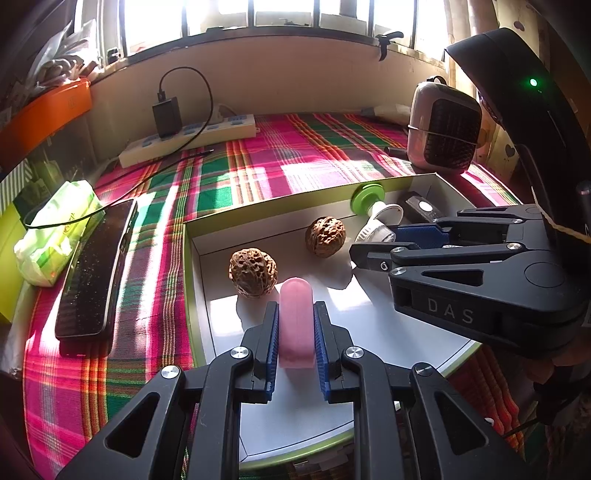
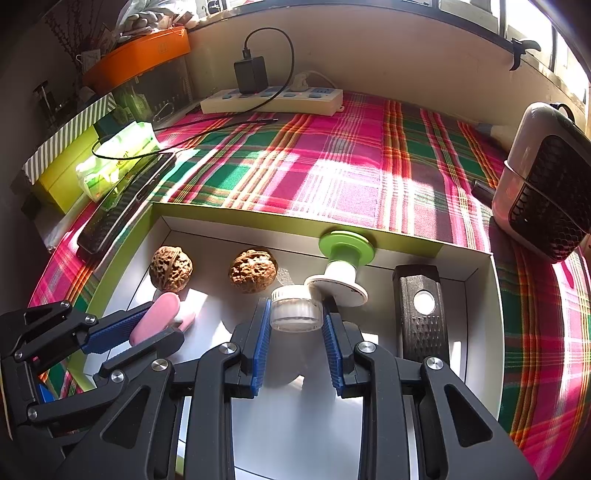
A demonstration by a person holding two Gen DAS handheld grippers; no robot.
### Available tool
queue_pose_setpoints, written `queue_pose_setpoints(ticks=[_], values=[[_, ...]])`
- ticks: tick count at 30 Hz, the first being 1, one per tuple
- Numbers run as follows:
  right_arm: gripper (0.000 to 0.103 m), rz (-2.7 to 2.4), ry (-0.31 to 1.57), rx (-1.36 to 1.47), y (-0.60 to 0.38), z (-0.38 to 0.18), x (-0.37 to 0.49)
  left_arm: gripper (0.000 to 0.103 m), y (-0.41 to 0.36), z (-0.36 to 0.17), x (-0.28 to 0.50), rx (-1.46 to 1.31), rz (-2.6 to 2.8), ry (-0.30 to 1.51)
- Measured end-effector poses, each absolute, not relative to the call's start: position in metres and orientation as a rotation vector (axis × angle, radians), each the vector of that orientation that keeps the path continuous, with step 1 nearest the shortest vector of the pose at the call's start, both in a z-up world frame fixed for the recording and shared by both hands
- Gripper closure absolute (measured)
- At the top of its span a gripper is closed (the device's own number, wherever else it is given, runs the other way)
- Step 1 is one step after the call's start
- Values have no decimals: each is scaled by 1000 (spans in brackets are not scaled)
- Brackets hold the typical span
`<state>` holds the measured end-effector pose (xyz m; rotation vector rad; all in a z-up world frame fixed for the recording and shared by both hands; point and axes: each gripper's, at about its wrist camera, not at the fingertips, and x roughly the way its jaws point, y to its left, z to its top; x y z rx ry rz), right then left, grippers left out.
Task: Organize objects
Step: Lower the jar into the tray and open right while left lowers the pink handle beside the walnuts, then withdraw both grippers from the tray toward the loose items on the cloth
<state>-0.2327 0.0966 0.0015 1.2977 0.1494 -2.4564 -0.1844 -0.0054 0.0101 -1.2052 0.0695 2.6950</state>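
Left wrist view: left hand-held gripper (image 1: 295,332) pinches a light, smooth pink capsule (image 1: 295,321) midway, just beside a walnut (image 1: 253,272); right hand-held gripper (image 2: 295,325) pinches a small, probably slippery clear jar (image 2: 296,309).

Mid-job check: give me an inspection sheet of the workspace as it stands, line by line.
Surface: plaid cloth, sunlit patches.
Job's things: white box holds two walnuts, green-and-white spool, black remote, pink capsule, clear jar.
Clutter: phone, tissue pack, small heater.
Grippers: left tool shut on pink capsule; right tool around clear jar, contact unclear.
Cables: power strip with black charger; its cord runs across the tissue pack.
Surroundings: window, orange bin at left.
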Motion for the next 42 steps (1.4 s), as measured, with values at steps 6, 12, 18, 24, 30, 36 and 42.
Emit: queue_pose_setpoints(ticks=[6, 12, 18, 24, 30, 36, 42], values=[[74, -2455, 144, 1298, 97, 2, -233, 87, -5, 10, -185, -1205, 2695, 71], [67, -2447, 137, 1296, 97, 2, -233, 85, -5, 9, -185, -1204, 2694, 73], [63, -2448, 139, 1298, 96, 2, -231, 84, -5, 8, -186, -1203, 2690, 76], [59, -2448, 119, 1303, 97, 2, -230, 81, -7, 9, -186, -1201, 2688, 76], [58, -2461, 109, 1289, 98, 6, -228, 78, -9, 10, -186, -1201, 2687, 78], [58, -2465, 98, 1287, 99, 8, -227, 73, -12, 11, -185, -1201, 2693, 76], [58, -2478, 85, 1282, 102, 11, -222, 72, -15, 11, -184, -1208, 2687, 69]])
